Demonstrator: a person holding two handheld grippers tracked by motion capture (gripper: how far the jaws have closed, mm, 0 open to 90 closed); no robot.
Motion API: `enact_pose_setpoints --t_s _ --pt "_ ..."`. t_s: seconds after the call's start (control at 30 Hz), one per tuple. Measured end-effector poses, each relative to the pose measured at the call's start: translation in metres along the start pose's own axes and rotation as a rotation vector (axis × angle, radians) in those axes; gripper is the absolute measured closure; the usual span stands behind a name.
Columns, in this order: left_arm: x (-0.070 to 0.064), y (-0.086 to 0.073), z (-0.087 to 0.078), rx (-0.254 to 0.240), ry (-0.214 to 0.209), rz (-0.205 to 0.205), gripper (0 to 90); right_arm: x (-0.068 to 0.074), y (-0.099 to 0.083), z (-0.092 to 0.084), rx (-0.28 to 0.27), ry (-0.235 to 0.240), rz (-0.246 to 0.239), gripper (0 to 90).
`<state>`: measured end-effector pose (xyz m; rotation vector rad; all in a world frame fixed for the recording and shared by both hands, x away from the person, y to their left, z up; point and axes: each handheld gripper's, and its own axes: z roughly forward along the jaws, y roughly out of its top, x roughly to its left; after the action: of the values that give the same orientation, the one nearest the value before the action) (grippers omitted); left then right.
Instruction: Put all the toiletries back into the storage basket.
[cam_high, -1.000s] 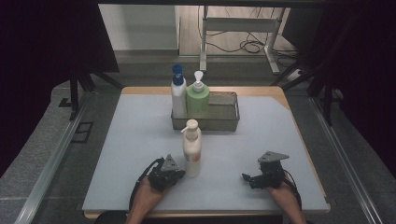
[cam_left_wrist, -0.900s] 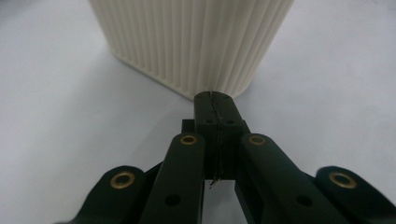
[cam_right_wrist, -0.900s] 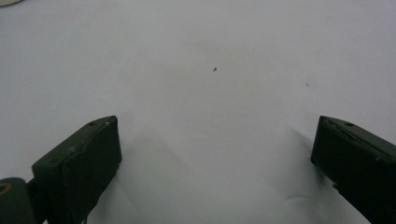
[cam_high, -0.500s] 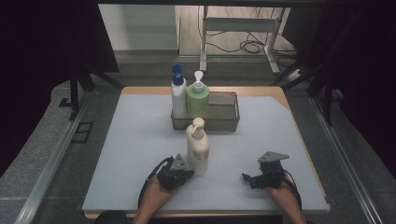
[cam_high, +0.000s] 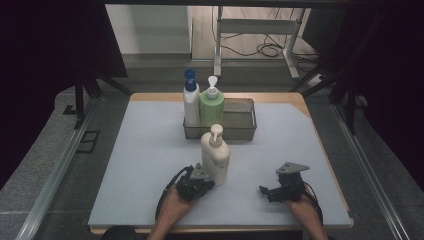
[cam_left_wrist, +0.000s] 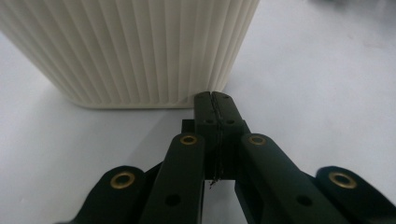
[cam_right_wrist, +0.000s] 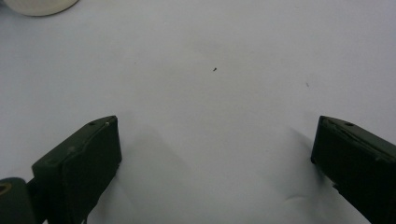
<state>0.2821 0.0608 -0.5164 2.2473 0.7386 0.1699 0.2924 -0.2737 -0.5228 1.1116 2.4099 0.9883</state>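
Two grippers rest low: left gripper (cam_left_wrist: 215, 100) is clenched, tips touching the cream bottle (cam_high: 215, 160); right gripper (cam_right_wrist: 215, 154), at three o'clock, gapes wide.

— What's in front of me?
— A cream pump bottle (cam_high: 216, 159), ribbed down its sides, standing upright on the pale surface (cam_high: 140, 165).
— Where exactly?
— Just on my side of the wire basket (cam_high: 239, 131), near the middle. My closed jaws meet the lower corner of its base.
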Motion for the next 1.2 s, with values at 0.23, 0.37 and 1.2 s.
enact_pose_setpoints --t_s 0.23,0.37,1.2 --pt "-0.003 0.009 0.009 0.0 -0.003 -0.002 89.3 0.0 0.0 0.0 0.0 0.0 0.0 1.4" --pt "-0.004 0.014 0.014 -0.001 -0.008 -0.001 89.3 0.0 0.0 0.0 -0.001 -0.001 -0.001 1.4" --pt "-0.011 0.001 0.0 0.004 0.021 0.018 71.6 0.005 0.004 -0.004 -0.025 0.015 -0.024 3.6"
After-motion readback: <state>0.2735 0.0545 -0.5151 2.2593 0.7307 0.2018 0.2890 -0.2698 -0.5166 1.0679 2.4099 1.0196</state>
